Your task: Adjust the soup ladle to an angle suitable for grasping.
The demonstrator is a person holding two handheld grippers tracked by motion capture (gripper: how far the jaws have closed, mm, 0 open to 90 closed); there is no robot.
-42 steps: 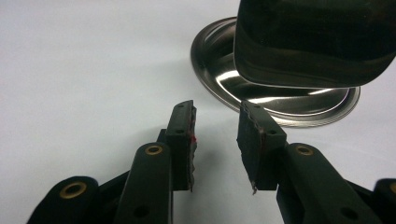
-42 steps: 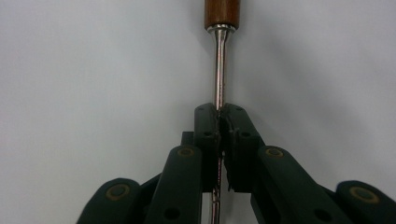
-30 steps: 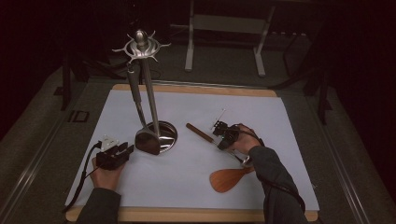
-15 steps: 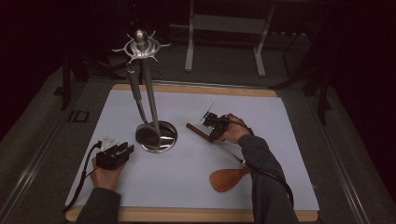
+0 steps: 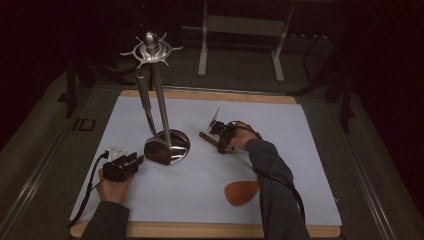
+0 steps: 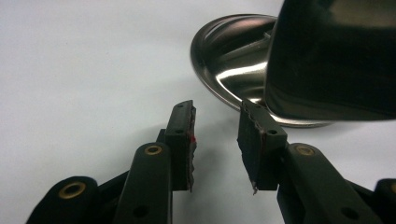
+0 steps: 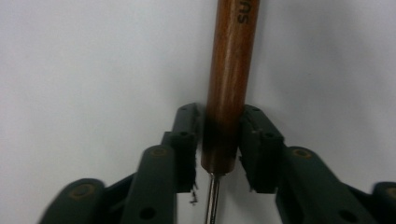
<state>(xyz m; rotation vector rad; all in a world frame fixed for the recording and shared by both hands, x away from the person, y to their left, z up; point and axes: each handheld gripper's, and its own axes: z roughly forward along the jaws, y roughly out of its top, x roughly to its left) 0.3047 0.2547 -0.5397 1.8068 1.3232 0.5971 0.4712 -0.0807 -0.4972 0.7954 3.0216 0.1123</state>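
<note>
You look down from above at the mat [image 5: 300, 150]; each gripper camera sits low and close, sharing that mat [image 6: 70, 56]

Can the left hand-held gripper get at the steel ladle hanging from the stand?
Probably yes: the left hand-held gripper is open, with the ladle bowl just ahead and bare mat between.

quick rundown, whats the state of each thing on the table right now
left gripper: open, nothing between its jaws, resting beside the stand's base
right gripper: jaws just closing around the wooden handle, which sits between them
wooden-handled spatula: lying flat on the white mat, unhung
ladle: hanging from the rack, bowl down at the base
utensil stand: upright on its round steel base
white mat: flat on the board
</note>
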